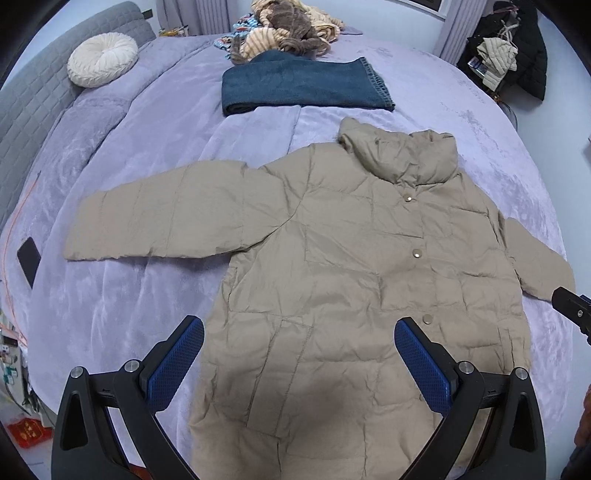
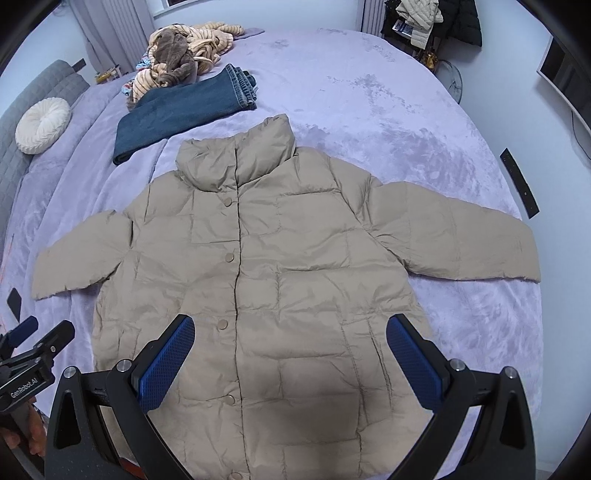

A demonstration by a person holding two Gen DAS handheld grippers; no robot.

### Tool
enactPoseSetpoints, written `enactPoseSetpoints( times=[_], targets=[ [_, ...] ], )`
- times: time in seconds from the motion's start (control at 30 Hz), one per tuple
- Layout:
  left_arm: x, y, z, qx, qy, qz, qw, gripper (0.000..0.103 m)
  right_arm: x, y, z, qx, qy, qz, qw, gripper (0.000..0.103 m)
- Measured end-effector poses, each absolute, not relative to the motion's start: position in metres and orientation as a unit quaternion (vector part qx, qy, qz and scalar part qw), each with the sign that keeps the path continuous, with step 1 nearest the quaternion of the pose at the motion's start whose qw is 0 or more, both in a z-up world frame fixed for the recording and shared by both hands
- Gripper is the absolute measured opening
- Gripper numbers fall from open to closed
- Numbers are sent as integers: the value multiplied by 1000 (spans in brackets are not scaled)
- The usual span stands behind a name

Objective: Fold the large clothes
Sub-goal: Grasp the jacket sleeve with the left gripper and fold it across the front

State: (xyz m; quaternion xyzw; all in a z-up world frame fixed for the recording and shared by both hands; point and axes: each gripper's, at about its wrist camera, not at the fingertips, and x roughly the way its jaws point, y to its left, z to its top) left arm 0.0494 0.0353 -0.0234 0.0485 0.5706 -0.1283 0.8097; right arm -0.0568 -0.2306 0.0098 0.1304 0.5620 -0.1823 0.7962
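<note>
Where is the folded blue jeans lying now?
In both views, the jeans lie on the bed beyond the coat's collar, beside the striped pile.

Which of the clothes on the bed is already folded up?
The dark blue jeans, a tidy rectangle beyond the collar. The beige puffer jacket lies spread flat, sleeves out, and the striped fluffy pile is just a heap.

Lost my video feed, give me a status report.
Both grippers, left and right, open, empty, above the hem. Jacket flat on the bed, buttoned, sleeves spread, unfolded. Folded jeans beyond the collar, not in the way.
</note>
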Motion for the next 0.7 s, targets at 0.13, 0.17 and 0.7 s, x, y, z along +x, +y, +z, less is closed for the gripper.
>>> enactPoseSetpoints(
  times=[0.13, 0.17, 0.7],
  targets=[
    [69, 75, -59, -15, 593, -125, 795, 103, -41, -217, -8, 144, 562, -161, 799, 103],
    [76, 88, -70, -39, 597, -124, 791, 103, -37, -213, -15, 150, 559, -152, 801, 103],
    [213, 267, -194, -318, 515, -44, 795, 103, 4, -114, -157, 174, 640, -34, 748, 103]
  ],
)
